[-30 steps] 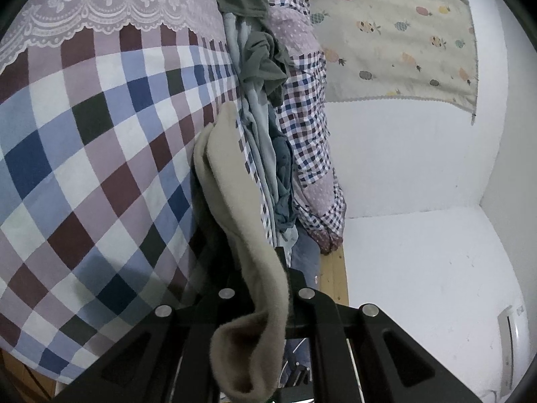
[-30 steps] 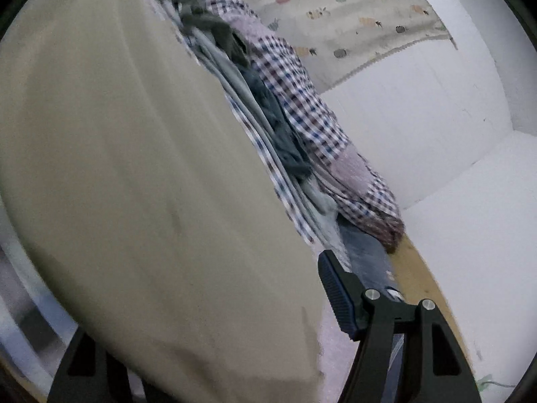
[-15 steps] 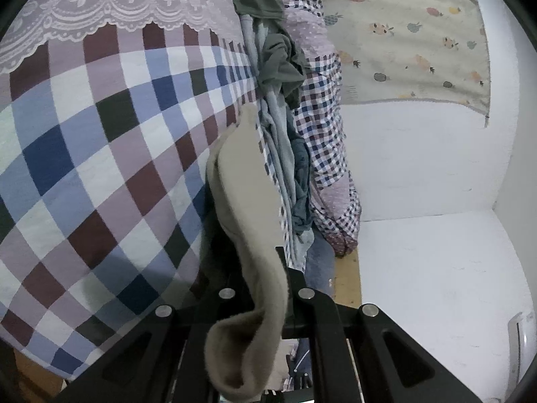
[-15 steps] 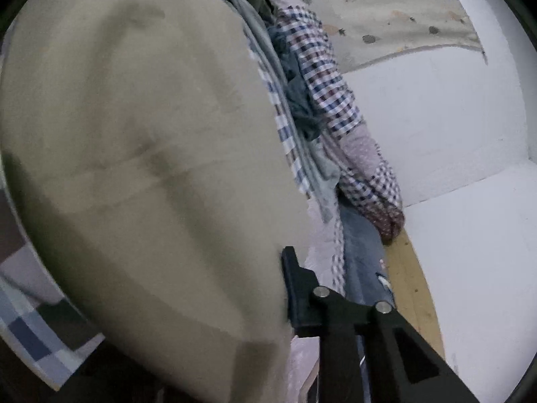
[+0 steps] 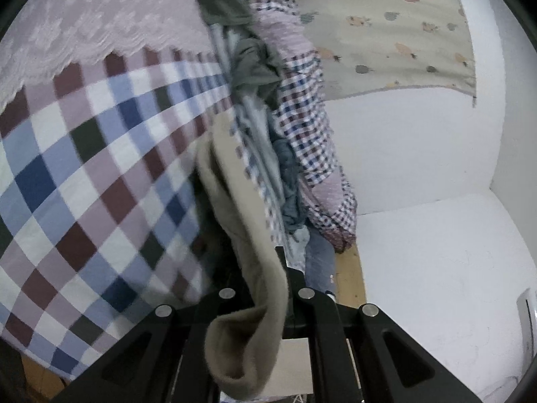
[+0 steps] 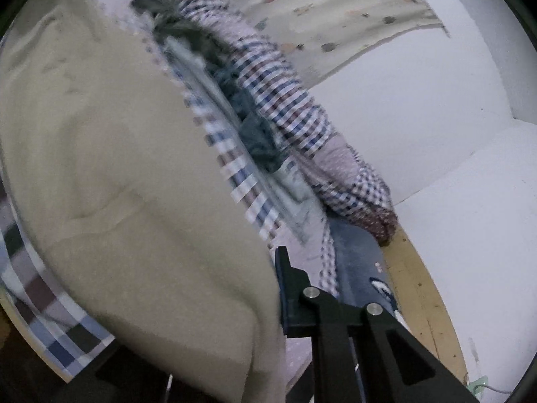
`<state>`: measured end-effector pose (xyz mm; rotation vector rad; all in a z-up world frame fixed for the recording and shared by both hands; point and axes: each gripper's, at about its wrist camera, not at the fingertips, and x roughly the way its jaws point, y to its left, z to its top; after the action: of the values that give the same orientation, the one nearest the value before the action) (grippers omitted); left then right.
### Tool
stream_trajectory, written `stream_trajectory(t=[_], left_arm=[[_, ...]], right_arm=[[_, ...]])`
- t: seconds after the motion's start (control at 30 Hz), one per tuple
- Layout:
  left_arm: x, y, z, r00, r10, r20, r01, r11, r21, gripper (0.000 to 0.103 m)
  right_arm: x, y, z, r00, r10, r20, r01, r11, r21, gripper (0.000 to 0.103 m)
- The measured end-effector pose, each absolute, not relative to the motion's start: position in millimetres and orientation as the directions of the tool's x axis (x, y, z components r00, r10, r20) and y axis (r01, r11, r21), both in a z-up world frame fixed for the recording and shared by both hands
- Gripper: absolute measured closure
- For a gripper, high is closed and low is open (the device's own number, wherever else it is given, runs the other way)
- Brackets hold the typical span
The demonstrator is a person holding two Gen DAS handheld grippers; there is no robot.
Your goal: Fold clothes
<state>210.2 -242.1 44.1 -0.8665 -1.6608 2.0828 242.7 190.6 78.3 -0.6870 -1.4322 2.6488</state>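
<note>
Left tongs are closed on a beige, fleecy soft garment, whose thick rolled edge passes between the black fingers and curls down in front of the frame. Right tongs are mostly buried under the same beige cloth, which fills the left half of that view; only one black finger shows, touching the cloth's edge, so whether they grip it or stand apart cannot be told. Judging by its plush nap and the way it sags and folds over itself, the garment is light, limp and a little grippy, not slippery or fragile; it will droop wherever it is not held. A hem or corner looks the sensible place to pinch, with the two holds kept well apart so the cloth hangs flat. Beneath it lies a checked cloth in blue, maroon, lilac and white squares, with a lilac lace-edged panel at its far end, covering what seems a desk. Along the far side runs a heap of other clothes: grey-green pieces, pale blue stripes, a small-checked shirt and denim. Beyond are a strip of wooden floor, plain white walls, and a cream hanging printed with small fruit.
</note>
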Motion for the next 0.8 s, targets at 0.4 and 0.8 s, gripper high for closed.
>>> stream_trajectory(t=[0.4, 0.8], left_arm=[[260.3, -254.8, 188.0, -0.796, 0.603, -0.053, -0.147, -0.277, -0.950, 0.098], [275.9, -259.6, 253.5, -0.775, 0.624, -0.100, -0.153, -0.339, -0.928, 0.098]], right_arm=[[292.1, 197.7, 201.7, -0.940, 0.210, -0.271, 0.087, -0.618, -0.781, 0.092], [306.0, 193.7, 279.9, -0.923, 0.201, -0.329, 0.122, -0.658, -0.743, 0.091]])
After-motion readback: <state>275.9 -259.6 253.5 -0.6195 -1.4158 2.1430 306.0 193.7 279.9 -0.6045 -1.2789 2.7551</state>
